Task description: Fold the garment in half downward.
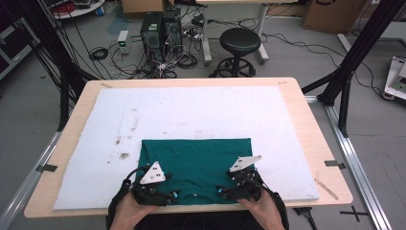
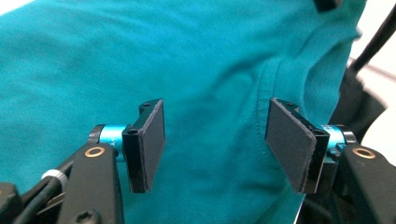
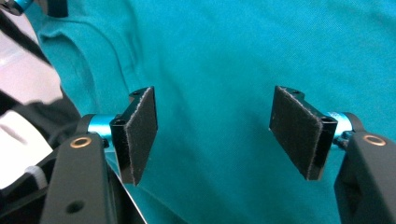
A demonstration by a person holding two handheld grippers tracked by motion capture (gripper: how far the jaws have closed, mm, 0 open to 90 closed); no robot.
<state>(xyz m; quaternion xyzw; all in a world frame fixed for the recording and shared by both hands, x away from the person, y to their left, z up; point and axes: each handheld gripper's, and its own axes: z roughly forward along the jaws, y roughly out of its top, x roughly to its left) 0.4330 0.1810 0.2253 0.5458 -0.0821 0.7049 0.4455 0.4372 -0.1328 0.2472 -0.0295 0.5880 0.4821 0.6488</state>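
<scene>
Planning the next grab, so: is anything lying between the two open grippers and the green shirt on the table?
Nothing visible. The green shirt lies flat right under the left gripper and right gripper, jaws open with only bare cloth between them.

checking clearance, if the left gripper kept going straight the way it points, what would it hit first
Most likely the teal shirt: the left gripper has open jaws with that fabric right ahead, near a stitched seam. Depth is hard to judge.

A stained white mat covered most of the wooden desk. Beyond the desk's far edge stood a black round stool, two dark computer towers and tangled cables on the grey floor.
</scene>
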